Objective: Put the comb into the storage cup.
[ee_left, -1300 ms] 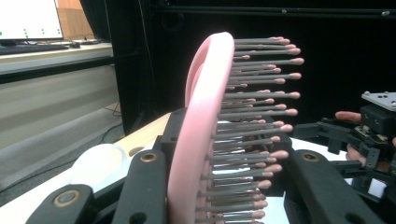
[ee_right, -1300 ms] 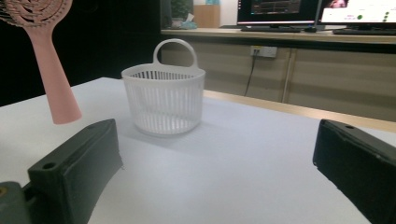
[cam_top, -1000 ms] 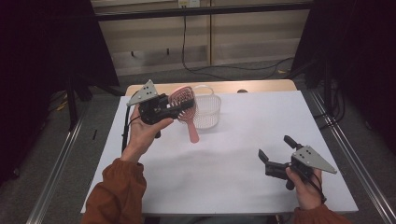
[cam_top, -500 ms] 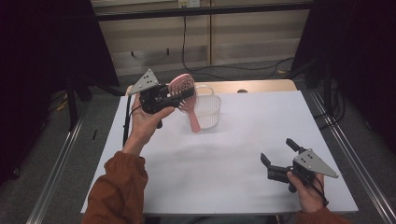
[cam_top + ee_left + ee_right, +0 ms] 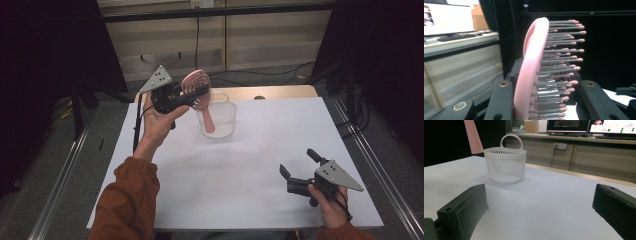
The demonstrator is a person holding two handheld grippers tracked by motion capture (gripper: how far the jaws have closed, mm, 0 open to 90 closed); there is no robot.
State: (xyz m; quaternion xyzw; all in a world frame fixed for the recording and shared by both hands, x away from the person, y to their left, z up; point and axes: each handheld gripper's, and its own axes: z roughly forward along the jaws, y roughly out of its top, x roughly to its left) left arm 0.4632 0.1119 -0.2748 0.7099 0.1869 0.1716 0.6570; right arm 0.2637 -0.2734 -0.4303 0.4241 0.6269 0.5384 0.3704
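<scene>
My left gripper (image 5: pixel 191 95) is raised above the far left of the table and is shut on the head of a pink hairbrush (image 5: pixel 196 84). The brush's handle hangs down in front of a small white slatted basket (image 5: pixel 227 119). In the left gripper view the brush (image 5: pixel 530 70) stands edge-on between the black jaws, bristles pointing right. My right gripper (image 5: pixel 298 162) rests low near the front right of the table, open, with nothing between its fingers. From the right gripper view the basket (image 5: pixel 505 167) stands ahead, and the pink handle tip (image 5: pixel 473 136) hangs to its upper left.
The white table (image 5: pixel 260 150) has a wooden strip along its far edge. Metal rails run along the floor on both sides. A cable trails from the left gripper down the table's left side. Dark curtains flank the scene.
The left hand has lifted the hairbrush higher and slightly toward the far side, above the basket. The right hand and its gripper have stayed put.
</scene>
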